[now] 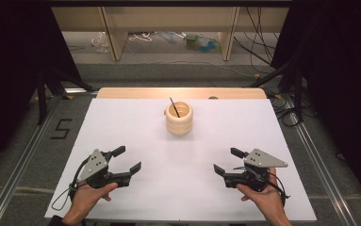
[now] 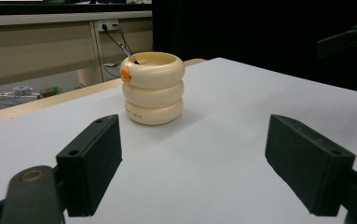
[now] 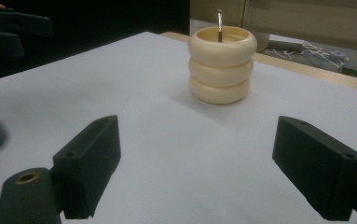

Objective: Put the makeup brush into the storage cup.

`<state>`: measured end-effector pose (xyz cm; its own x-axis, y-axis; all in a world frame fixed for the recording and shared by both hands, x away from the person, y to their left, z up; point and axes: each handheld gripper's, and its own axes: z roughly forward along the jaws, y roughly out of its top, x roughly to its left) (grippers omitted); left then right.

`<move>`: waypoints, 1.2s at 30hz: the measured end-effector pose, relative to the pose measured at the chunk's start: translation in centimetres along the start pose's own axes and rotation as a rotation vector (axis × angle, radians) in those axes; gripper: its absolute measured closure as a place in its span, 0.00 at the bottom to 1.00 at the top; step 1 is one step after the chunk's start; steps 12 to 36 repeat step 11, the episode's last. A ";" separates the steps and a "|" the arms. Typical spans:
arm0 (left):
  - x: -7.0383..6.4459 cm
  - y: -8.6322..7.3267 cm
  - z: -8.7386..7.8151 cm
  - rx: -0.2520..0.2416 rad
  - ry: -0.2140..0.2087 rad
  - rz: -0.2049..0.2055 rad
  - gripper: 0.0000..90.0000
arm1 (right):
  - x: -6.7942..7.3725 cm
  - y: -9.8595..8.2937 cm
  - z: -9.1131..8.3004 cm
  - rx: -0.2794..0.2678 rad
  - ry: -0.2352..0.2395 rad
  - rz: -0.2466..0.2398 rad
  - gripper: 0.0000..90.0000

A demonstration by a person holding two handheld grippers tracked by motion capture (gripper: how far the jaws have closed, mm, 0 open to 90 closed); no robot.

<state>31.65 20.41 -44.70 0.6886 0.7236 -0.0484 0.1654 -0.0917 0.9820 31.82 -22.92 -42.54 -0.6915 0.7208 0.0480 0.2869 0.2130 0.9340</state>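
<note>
Jaws of both grippers stood wide apart and empty. The left gripper (image 1: 127,159) and right gripper (image 1: 225,160) sat well short of the cup (image 1: 179,118), which stood upright ahead and between them on the tabletop (image 1: 121,122), about equally near each. A thin stick (image 1: 174,106) leaned inside it.

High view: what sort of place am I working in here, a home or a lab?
Most likely a lab or recording setup, not a home. The white table sits between black curtains, loose cables trail across the floor behind it, and a number 5 is taped to the floor beside it.
</note>
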 end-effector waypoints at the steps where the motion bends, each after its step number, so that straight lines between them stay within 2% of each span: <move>1: 0.0 0.0 0.0 -0.001 0.001 -0.006 0.21 | 0.0 0.0 0.0 0.011 0.009 -0.004 0.18; 3: 0.0 0.0 0.1 -0.010 -0.006 -0.008 0.21 | 0.0 0.0 0.0 0.000 -0.001 0.002 0.18; 36: 0.0 0.0 0.1 -0.009 -0.004 -0.007 0.21 | 0.0 0.0 0.0 0.003 0.002 -0.001 0.18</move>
